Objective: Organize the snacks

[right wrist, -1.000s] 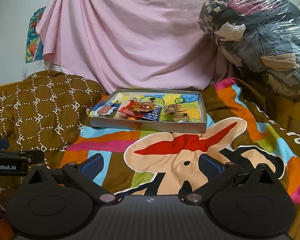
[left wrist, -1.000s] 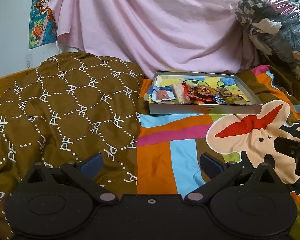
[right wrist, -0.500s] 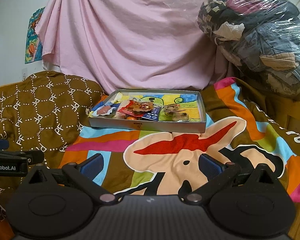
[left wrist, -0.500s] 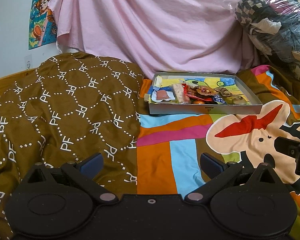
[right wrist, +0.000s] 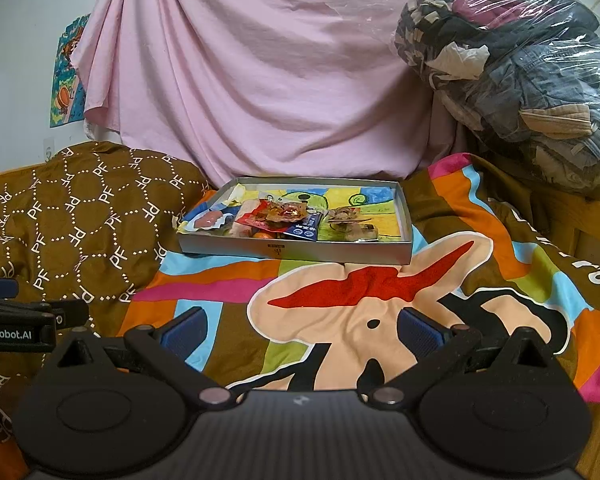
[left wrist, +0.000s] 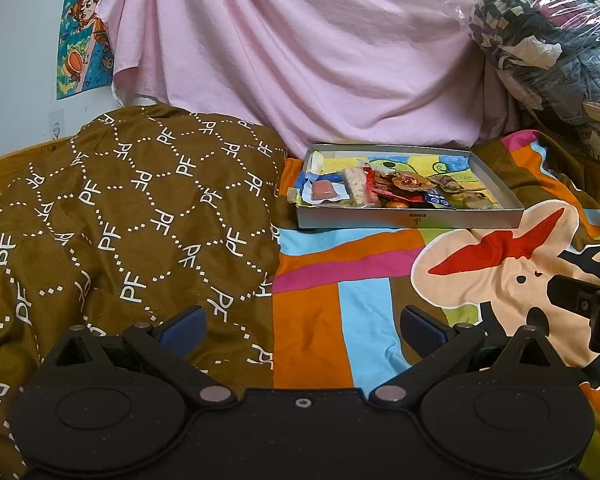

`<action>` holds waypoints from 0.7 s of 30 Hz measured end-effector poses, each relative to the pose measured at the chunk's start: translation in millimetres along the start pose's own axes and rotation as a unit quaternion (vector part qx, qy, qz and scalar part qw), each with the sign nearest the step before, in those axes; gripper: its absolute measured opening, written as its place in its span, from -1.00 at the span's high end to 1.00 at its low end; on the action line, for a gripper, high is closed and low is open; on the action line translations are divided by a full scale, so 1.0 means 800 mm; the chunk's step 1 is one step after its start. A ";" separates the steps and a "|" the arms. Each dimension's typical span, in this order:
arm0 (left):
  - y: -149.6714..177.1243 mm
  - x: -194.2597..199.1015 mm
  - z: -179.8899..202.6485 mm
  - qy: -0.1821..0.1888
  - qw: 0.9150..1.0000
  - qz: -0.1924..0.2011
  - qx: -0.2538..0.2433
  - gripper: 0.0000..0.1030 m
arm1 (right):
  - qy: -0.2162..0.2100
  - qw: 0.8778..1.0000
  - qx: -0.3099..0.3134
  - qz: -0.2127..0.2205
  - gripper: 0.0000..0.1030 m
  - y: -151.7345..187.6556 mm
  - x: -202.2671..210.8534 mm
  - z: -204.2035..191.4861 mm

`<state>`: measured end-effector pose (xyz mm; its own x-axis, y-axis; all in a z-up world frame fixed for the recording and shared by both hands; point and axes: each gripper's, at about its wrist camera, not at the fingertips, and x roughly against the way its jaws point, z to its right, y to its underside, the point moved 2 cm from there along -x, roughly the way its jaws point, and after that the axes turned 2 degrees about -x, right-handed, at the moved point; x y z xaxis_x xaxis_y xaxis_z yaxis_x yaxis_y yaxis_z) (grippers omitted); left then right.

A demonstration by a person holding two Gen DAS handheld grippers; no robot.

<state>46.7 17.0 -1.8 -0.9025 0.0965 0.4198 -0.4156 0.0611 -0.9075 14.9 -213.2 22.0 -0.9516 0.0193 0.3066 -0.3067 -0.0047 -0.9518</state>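
Snacks jumbled in grey tray; both hand-held grippers spread apart.

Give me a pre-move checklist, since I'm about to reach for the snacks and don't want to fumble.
1. Left claw open and holding nothing: ok.
2. Right claw open and holding nothing: ok.
3. Grey tray sits flat on the colourful blanket, ahead of both claws: ok.
4. Path to the tray free of obstacles: ok; only blanket lies between.
5. Snacks separated enough for a clean single grasp: not ok; wrappers overlap in a heap at the tray's left and middle.
6. Where the sorted snacks should go: cannot tell; no second container shows.
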 end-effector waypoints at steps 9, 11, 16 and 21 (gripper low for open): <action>0.000 0.000 0.000 0.000 1.000 0.000 0.000 -0.99 | 0.001 1.000 -0.003 -0.003 -1.00 0.003 0.000 0.000; 0.000 0.000 0.000 0.000 1.000 0.000 0.000 -0.99 | 0.001 1.000 -0.003 -0.003 -1.00 0.003 0.000 0.000; 0.000 0.000 0.000 0.000 1.000 0.000 0.000 -0.99 | 0.001 1.000 -0.003 -0.003 -1.00 0.002 0.000 0.000; 0.000 0.000 0.000 0.000 1.000 0.000 0.000 -0.99 | 0.001 1.000 -0.003 -0.003 -1.00 0.002 0.000 0.000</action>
<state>46.7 16.8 -2.0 -0.9023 0.0965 0.4202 -0.4159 0.0616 -0.9073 14.4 -212.8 20.3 -0.9497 0.0210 0.3125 -0.3125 0.0020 -0.9499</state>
